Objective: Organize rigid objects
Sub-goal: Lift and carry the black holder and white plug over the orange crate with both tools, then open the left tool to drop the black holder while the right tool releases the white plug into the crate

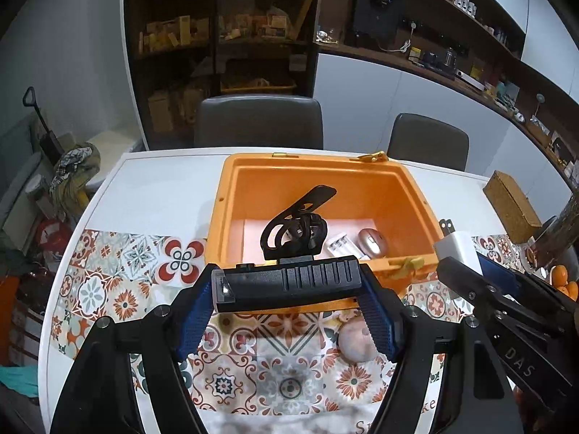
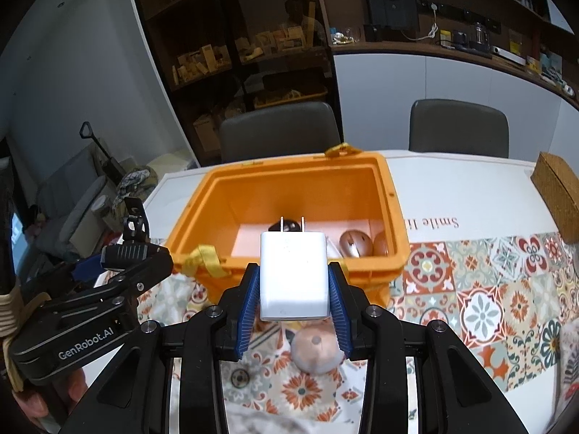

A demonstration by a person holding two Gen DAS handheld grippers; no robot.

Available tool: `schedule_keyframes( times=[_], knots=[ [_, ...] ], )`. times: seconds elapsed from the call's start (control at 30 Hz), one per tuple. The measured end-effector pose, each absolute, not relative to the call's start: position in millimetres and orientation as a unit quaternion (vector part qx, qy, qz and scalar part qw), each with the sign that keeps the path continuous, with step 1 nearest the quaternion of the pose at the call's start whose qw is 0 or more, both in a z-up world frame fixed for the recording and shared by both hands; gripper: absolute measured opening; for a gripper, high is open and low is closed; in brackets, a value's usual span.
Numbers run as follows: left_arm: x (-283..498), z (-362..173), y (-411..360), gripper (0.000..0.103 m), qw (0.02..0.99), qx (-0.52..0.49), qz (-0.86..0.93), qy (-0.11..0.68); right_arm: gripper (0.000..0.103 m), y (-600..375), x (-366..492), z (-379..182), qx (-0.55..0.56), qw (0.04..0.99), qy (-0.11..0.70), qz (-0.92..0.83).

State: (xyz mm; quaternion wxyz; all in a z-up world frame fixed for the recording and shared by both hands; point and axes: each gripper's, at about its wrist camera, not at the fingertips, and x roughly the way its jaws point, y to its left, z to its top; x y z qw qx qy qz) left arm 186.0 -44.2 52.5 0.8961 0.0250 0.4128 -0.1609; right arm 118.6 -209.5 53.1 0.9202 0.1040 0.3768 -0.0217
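Observation:
My left gripper (image 1: pixel 289 289) is shut on a black phone holder (image 1: pixel 289 282), gripped by its long base with the curved clamp part standing up over the near rim of the orange bin (image 1: pixel 318 170). My right gripper (image 2: pixel 294 289) is shut on a white wall charger (image 2: pixel 294 275), prongs pointing away, just short of the orange bin (image 2: pixel 362 173). The charger also shows in the left wrist view (image 1: pixel 456 251). Inside the bin lie a silver mouse (image 1: pixel 372 243), a white battery case (image 1: pixel 343 247) and a rose-gold mouse (image 2: pixel 355 244).
A round pinkish plush ball (image 2: pixel 315 349) lies on the patterned tile mat (image 2: pixel 481 289) below the right gripper. A cork box (image 2: pixel 559 195) stands at the right on the white table. Two grey chairs (image 2: pixel 278 130) stand behind. Oranges (image 1: pixel 564 282) sit far right.

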Motion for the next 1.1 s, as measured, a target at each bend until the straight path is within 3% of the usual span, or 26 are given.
schedule_keyframes(
  times=[0.67,1.1],
  knots=[
    [248,56,-59,0.074,0.888,0.054,-0.158,0.429,0.037,-214,187,63,0.09,0.905,0.415,-0.029],
    [288,21,-79,0.074,0.849,0.097,-0.168,0.492,0.037,-220,228,23,0.107,0.867,0.484,-0.042]
  ],
)
